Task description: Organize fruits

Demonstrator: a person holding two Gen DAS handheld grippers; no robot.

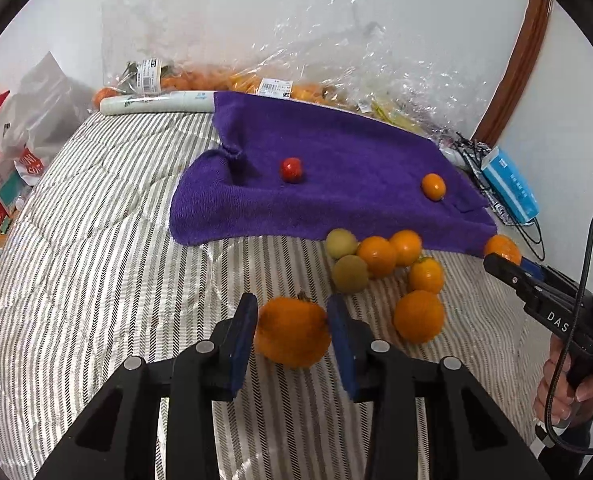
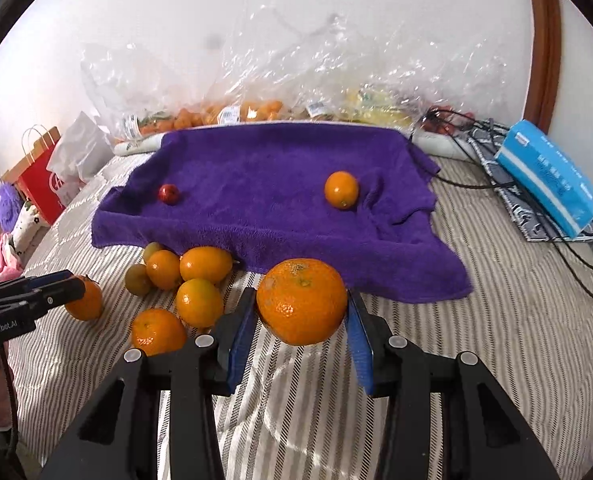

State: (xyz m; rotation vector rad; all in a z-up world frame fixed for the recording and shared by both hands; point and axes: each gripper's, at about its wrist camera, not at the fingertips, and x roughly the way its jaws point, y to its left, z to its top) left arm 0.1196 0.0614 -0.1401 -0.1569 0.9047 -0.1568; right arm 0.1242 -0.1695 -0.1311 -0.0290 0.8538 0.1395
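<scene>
My left gripper (image 1: 292, 330) is shut on a stemmed orange (image 1: 292, 332) low over the striped bed cover (image 1: 108, 264); it also shows in the right wrist view (image 2: 86, 300). My right gripper (image 2: 301, 312) is shut on a large mandarin (image 2: 301, 300) just before the purple towel (image 2: 264, 200); in the left wrist view (image 1: 500, 250) it holds it at the towel's right corner. On the towel lie a small red fruit (image 2: 168, 194) and a small orange (image 2: 341, 189). A pile of oranges (image 2: 192, 280) and greenish fruits (image 1: 346, 260) sits between the grippers.
Clear plastic bags of fruit (image 2: 256, 108) lie along the wall behind the towel. A blue tissue pack (image 2: 548, 176) and black cables (image 2: 496, 184) lie at the right. A red paper bag (image 2: 40, 180) and a white bag (image 1: 36, 120) stand at the left.
</scene>
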